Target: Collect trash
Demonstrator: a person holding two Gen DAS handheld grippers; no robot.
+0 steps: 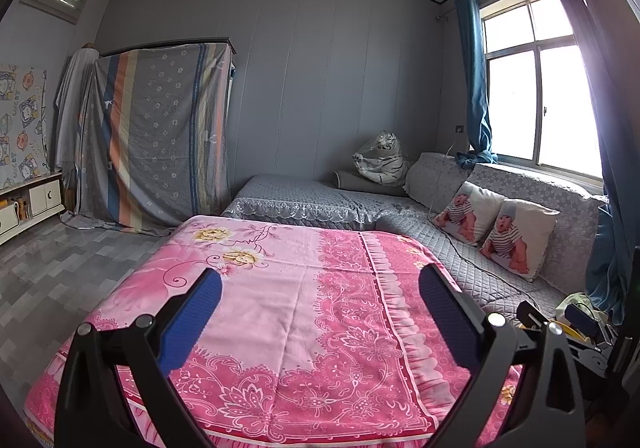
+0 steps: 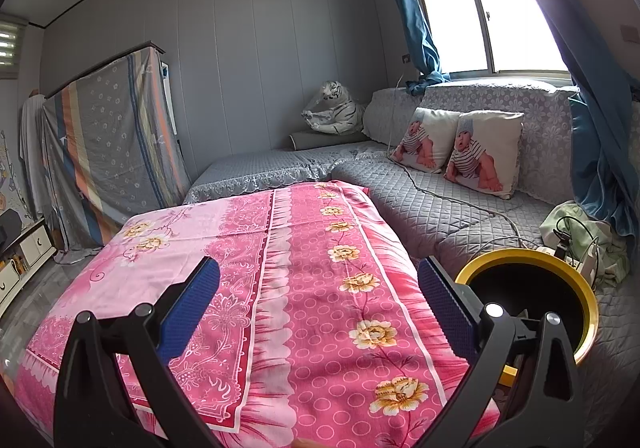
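My left gripper hangs open above a table draped in a pink floral cloth, with nothing between its blue pads. My right gripper is open and empty as well, over the same pink cloth. Just right of its right finger stands a round bin with a yellow rim and a dark inside, set against the sofa. No loose trash shows on the cloth in either view.
A grey quilted sofa runs along the table's far and right sides. On it are two baby-print cushions, a plush tiger, a white cable and a green cloth with a power strip. A sheet-covered wardrobe and low cabinet stand left.
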